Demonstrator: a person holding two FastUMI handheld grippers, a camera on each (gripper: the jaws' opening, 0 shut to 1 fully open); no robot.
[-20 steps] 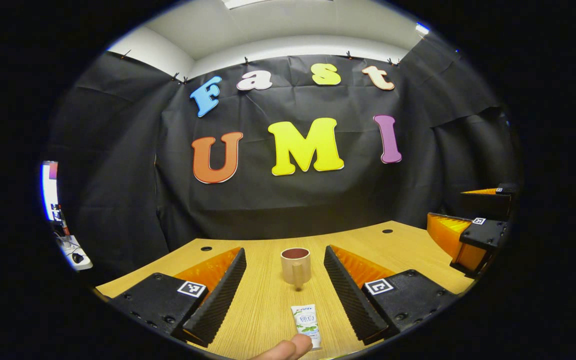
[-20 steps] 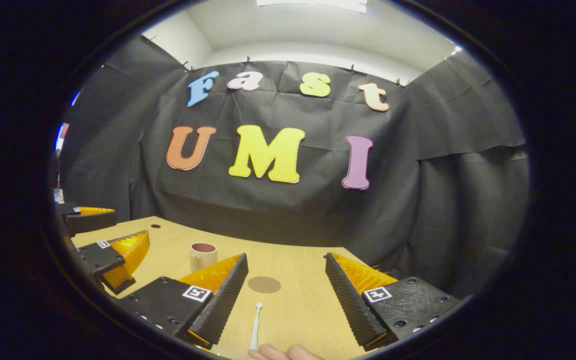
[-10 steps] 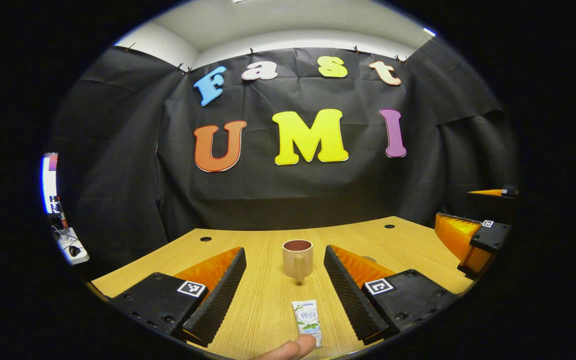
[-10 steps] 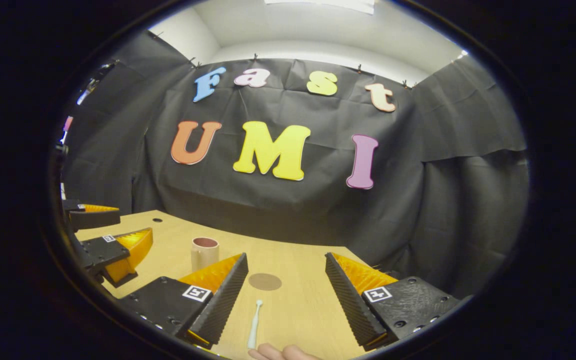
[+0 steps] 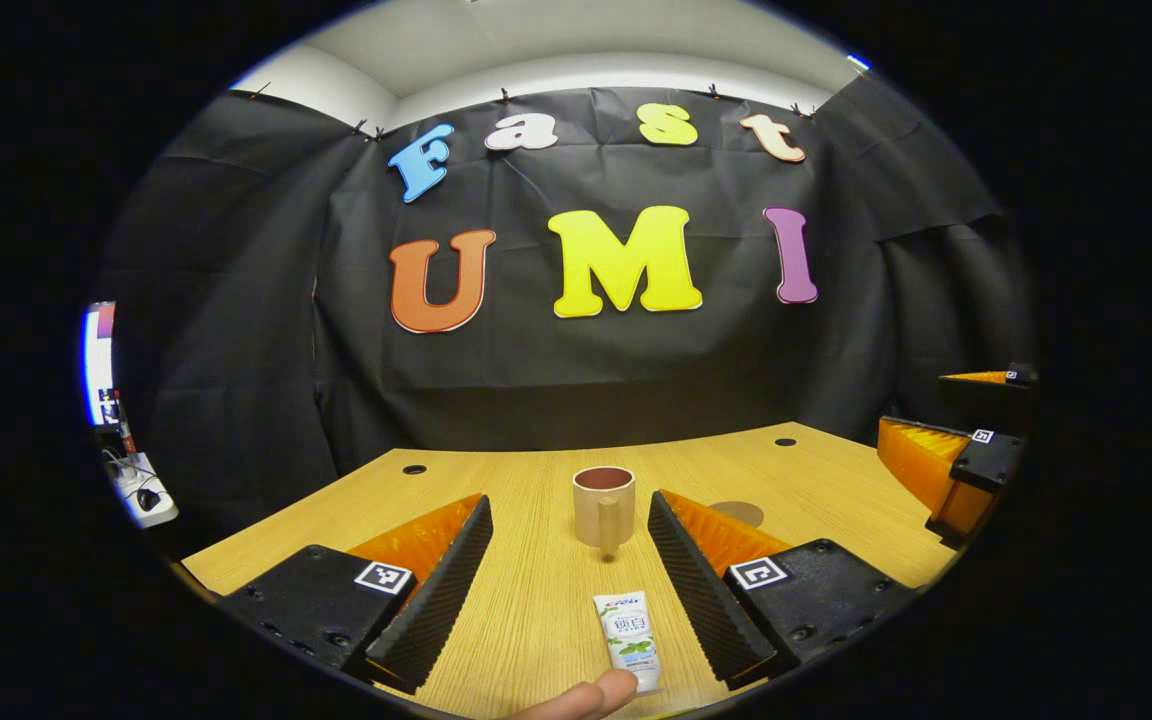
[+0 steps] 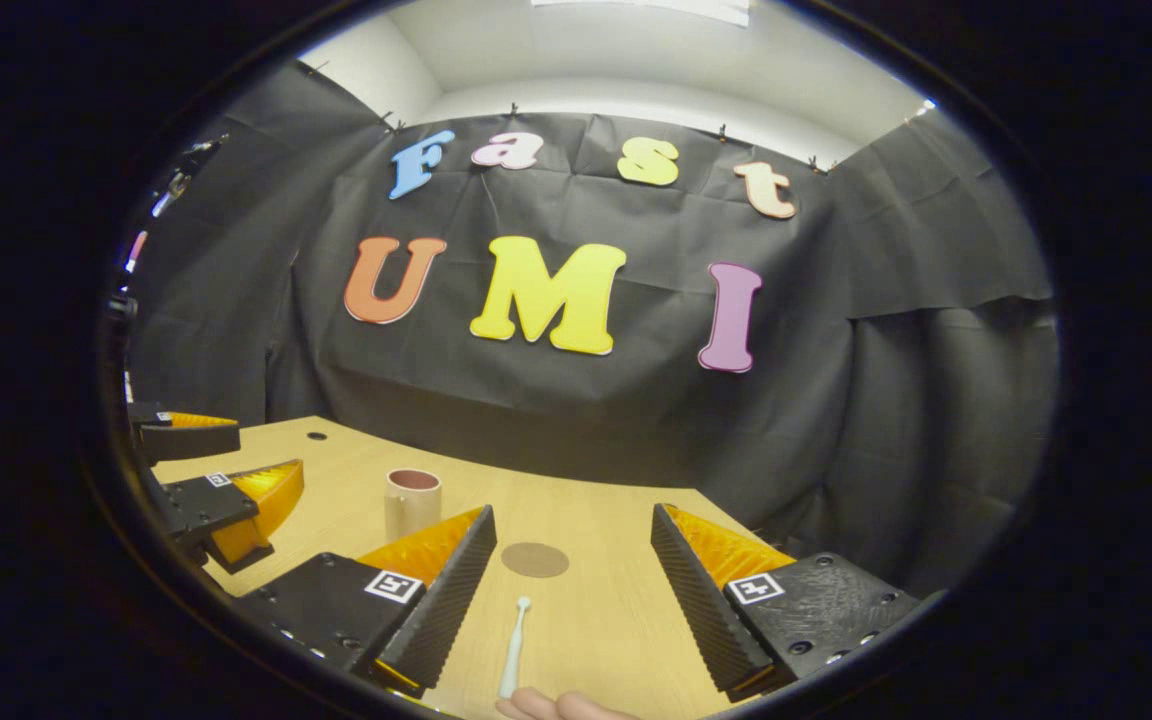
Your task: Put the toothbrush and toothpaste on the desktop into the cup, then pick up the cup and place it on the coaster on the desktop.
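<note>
In the left gripper view a beige cup (image 5: 603, 506) with a dark inside stands upright on the wooden desktop (image 5: 526, 600), handle facing me. A small white toothpaste tube (image 5: 629, 640) lies flat in front of it, between the spread fingers of my left gripper (image 5: 568, 590), which is open. A fingertip (image 5: 591, 695) touches the tube's near end. A brown round coaster (image 5: 739, 513) lies to the cup's right. In the right gripper view a pale toothbrush (image 6: 513, 647) lies flat between the fingers of my open right gripper (image 6: 566, 590). The coaster (image 6: 534, 559) lies beyond it, the cup (image 6: 412, 501) to the left.
The other gripper (image 5: 956, 470) hovers at the desk's right edge in the left gripper view, and the other gripper (image 6: 211, 490) at the far left in the right gripper view. Two cable holes (image 5: 414, 468) mark the desk's back. A shelf with clutter (image 5: 141, 495) stands left.
Both views have tilted slightly down and shifted; the cup and coaster sit a little more to the right in each. The toothpaste, toothbrush, cup and coaster have not moved on the desk.
</note>
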